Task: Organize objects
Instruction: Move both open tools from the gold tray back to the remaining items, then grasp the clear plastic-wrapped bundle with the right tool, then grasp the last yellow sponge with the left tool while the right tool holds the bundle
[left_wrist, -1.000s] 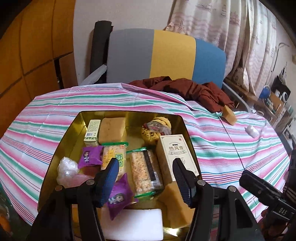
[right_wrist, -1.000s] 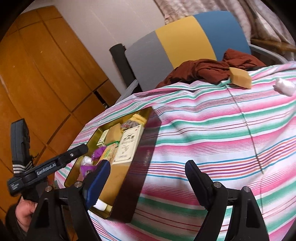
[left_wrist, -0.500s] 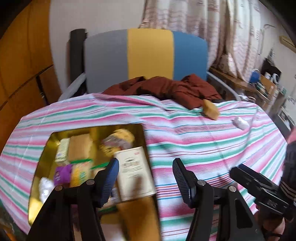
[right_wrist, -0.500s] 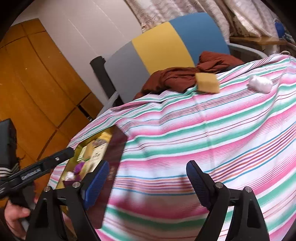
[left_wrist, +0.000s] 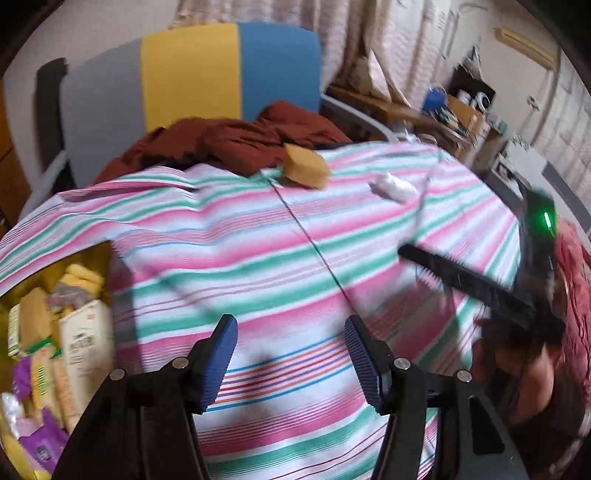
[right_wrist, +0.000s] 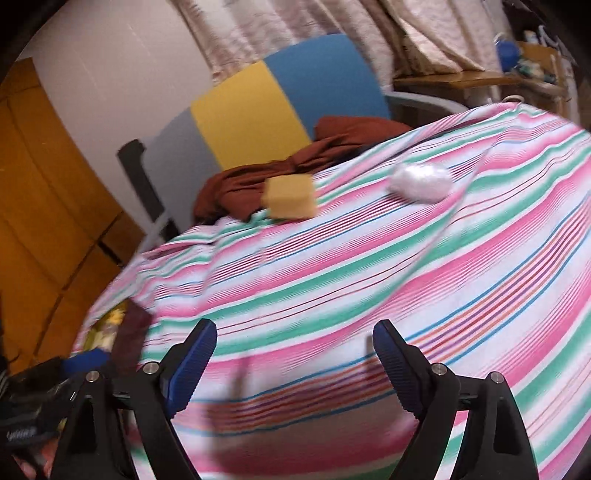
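Observation:
A tan sponge-like block (left_wrist: 306, 169) and a white crumpled wad (left_wrist: 393, 187) lie on the striped tablecloth (left_wrist: 258, 258) near its far edge. Both show in the right wrist view too, the block (right_wrist: 291, 196) and the wad (right_wrist: 421, 182). A gold tin (left_wrist: 99, 254) full of snack packets (left_wrist: 85, 343) sits at the left edge. My left gripper (left_wrist: 290, 360) is open and empty over bare cloth. My right gripper (right_wrist: 293, 365) is open and empty over the cloth, well short of the block and wad; its body shows in the left wrist view (left_wrist: 480, 288).
A dark red cloth (left_wrist: 229, 144) is heaped at the table's far edge against a grey, yellow and blue chair (left_wrist: 192, 70). A cluttered desk (left_wrist: 450, 110) stands at the right. Wooden panels (right_wrist: 44, 184) line the left wall.
Both grippers have swung right, away from the tin and towards the block and wad, which now look larger. The tin has slid to the left edge. Both stay open.

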